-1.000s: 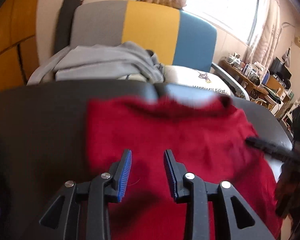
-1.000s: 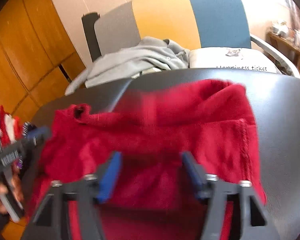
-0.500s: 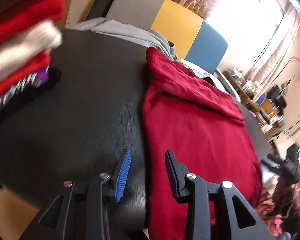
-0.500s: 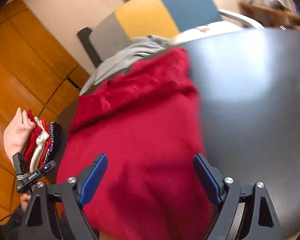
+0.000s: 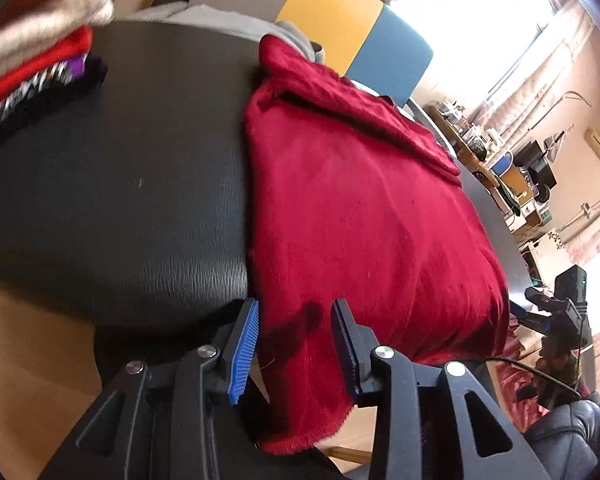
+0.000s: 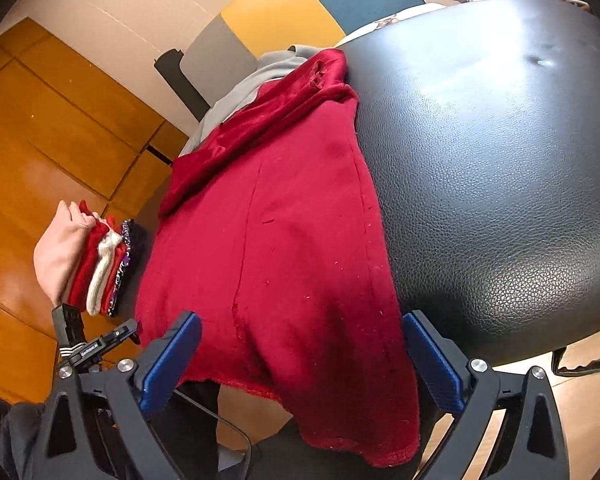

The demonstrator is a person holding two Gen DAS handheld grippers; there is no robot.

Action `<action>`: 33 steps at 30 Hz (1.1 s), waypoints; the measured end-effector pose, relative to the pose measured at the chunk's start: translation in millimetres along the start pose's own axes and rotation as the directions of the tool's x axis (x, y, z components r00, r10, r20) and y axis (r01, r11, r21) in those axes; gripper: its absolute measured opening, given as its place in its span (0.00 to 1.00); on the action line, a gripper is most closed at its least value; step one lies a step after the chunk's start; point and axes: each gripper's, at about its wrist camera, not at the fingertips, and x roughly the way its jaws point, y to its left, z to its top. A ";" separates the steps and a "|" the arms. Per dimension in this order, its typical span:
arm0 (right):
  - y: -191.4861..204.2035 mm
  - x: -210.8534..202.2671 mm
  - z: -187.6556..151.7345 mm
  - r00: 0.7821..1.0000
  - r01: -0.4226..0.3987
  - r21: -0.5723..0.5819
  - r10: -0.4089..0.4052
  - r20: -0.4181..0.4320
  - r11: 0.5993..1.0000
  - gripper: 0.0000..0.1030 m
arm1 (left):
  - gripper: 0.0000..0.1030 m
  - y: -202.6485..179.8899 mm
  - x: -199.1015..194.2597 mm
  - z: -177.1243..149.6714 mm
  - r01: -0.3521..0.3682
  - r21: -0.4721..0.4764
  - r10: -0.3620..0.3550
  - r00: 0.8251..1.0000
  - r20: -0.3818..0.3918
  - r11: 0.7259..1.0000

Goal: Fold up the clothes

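Across the black padded table (image 6: 500,160), a soft, limp red garment (image 6: 284,240) drapes over the near edge, its hanging hem the likeliest hold for both open-jawed grippers, left gripper (image 5: 296,344) and right gripper (image 6: 300,364).

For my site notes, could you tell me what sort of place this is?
Probably a lived-in room at home: curtained window, cluttered shelf, wooden cabinet doors, and a multicoloured chair piled with clothes.

Both claws have drawn back to the near hem of the red garment (image 5: 364,216), which now hangs over the table edge (image 5: 140,288).
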 end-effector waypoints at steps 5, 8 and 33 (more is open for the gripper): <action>-5.4 -2.4 -2.1 1.000 0.013 -0.024 -0.013 -0.008 1.000 0.89 | 0.36 -0.3 10.7 -6.9 0.003 0.007 -0.002 0.998 -0.067 1.000; 3.3 2.9 -6.6 0.999 0.034 -0.114 -0.036 -0.014 0.993 1.00 | 0.34 -0.5 17.2 -11.0 0.004 0.011 -0.003 0.994 -0.108 1.000; -26.5 16.6 -36.0 0.982 0.036 0.009 -0.034 -0.186 0.999 0.16 | 0.25 -8.2 44.3 -19.3 0.024 0.052 -0.009 0.966 -0.258 0.998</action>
